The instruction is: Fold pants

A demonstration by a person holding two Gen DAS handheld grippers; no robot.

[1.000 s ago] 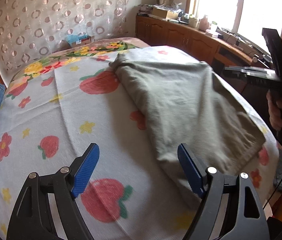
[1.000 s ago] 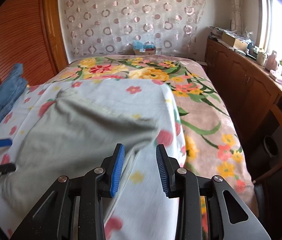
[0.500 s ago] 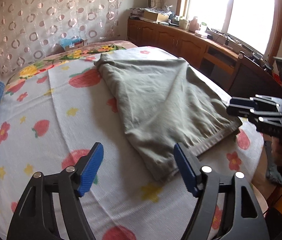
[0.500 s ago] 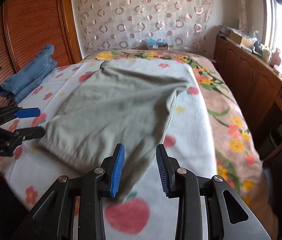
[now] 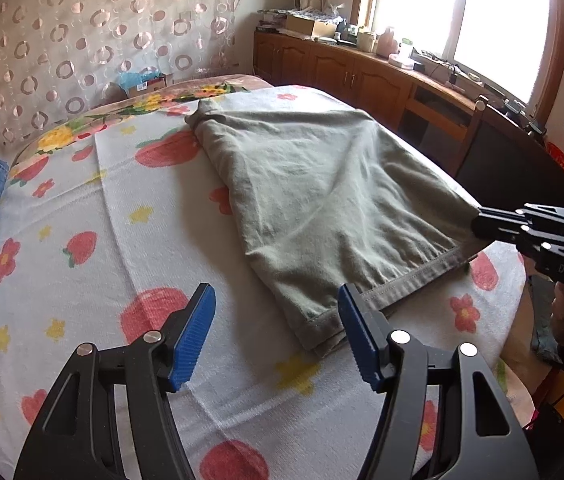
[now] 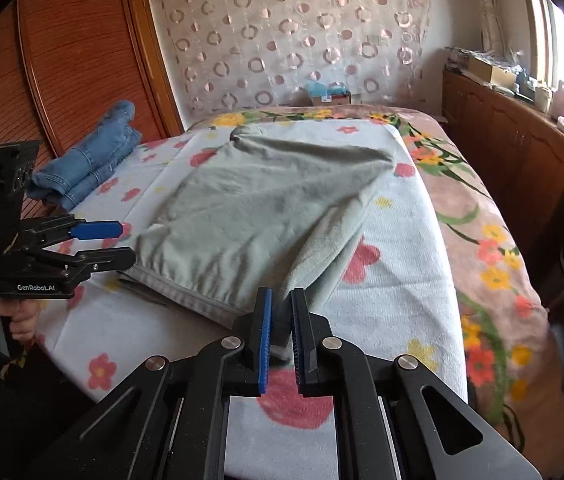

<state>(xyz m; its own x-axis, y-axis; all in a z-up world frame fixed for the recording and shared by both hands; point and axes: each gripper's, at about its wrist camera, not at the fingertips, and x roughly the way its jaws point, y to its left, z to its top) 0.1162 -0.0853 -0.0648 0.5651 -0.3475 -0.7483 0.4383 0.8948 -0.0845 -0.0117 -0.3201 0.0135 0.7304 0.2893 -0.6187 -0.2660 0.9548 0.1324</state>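
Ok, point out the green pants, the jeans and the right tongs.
green pants (image 5: 322,200), left wrist view, middle of the fabric.
jeans (image 6: 94,160), right wrist view, folded stack.
right tongs (image 6: 280,334), right wrist view, between the tips.

Ahead of me, at the top of the frame, a sheer beige curtain with ring patterns (image 6: 294,48) covers the far wall. At upper right, bright daylight pours through a wood-framed window (image 5: 458,12) above a long brown wooden cabinet (image 5: 346,72) cluttered on top. At upper left stands a reddish ribbed wooden wardrobe door (image 6: 78,60).
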